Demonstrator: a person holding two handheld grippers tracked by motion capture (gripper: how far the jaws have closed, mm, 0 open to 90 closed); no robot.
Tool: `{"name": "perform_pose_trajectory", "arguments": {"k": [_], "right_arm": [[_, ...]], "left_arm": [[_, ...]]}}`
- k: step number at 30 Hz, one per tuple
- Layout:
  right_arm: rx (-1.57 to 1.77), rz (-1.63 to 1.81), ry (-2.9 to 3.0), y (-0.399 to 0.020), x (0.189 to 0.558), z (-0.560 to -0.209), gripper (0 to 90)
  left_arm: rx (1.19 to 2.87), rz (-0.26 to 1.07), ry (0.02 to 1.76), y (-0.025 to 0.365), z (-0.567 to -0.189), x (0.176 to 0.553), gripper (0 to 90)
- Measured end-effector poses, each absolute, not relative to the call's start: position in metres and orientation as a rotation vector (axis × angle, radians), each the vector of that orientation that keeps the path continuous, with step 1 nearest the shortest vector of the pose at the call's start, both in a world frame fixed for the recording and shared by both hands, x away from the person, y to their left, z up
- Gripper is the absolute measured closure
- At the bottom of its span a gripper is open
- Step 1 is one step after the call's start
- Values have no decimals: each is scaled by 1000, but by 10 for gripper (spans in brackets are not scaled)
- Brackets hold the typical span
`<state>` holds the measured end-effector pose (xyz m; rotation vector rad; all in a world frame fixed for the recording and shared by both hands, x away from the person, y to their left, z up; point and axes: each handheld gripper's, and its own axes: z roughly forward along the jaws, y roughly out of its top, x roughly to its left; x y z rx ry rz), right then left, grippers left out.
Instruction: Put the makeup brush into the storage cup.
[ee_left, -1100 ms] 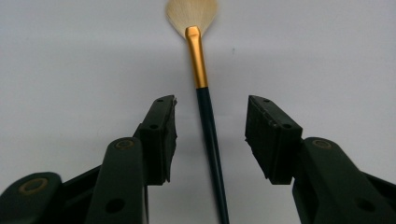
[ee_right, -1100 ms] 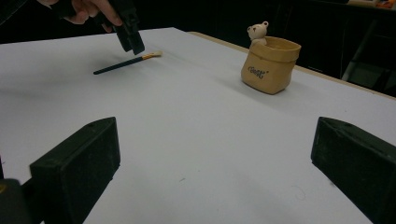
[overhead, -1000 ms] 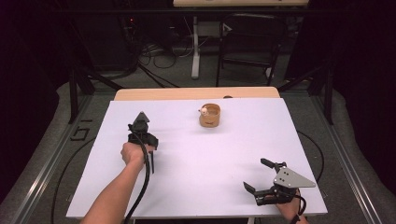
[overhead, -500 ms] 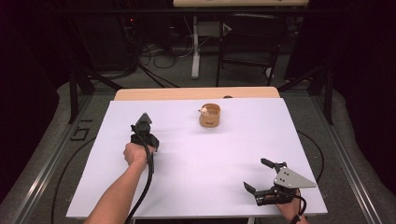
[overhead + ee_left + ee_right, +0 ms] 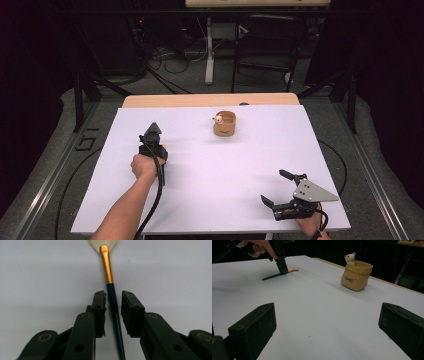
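A brush lies flat on the white table [image 5: 37,277], with a dark handle [image 5: 111,293], a gold ferrule [image 5: 106,263] and pale bristles [image 5: 103,243]. My left gripper [image 5: 112,303] points down over it, jaws a little apart and straddling the handle, which runs close to the left pad [image 5: 98,305]. From above, a hand holds the left gripper [image 5: 151,139] at the table's left middle. Seen from the right gripper view, the left gripper [image 5: 282,268] stands on the brush [image 5: 272,276]. My right gripper [image 5: 273,186] is wide open at the front right, holding nothing.
A small tan pot [image 5: 224,123] with a little bear figure on its rim [image 5: 350,258] stands at the back middle of the table. A wooden edge [image 5: 210,100] borders the far side. Dark floor, cables and stands lie beyond.
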<state>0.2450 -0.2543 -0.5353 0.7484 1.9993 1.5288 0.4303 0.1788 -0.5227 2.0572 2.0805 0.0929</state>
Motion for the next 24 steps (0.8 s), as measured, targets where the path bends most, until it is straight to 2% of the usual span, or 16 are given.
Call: {"name": "perform_pose_trajectory", "arguments": {"k": [15,24], "right_arm": [[744,1525,2008,-254,245,-535,12],[747,1522,2012,-254,245,-535,12]], "left_arm": [[2035,65,2090,182,-526,431,819],[2073,36,2068,184,-525,432,826]]}}
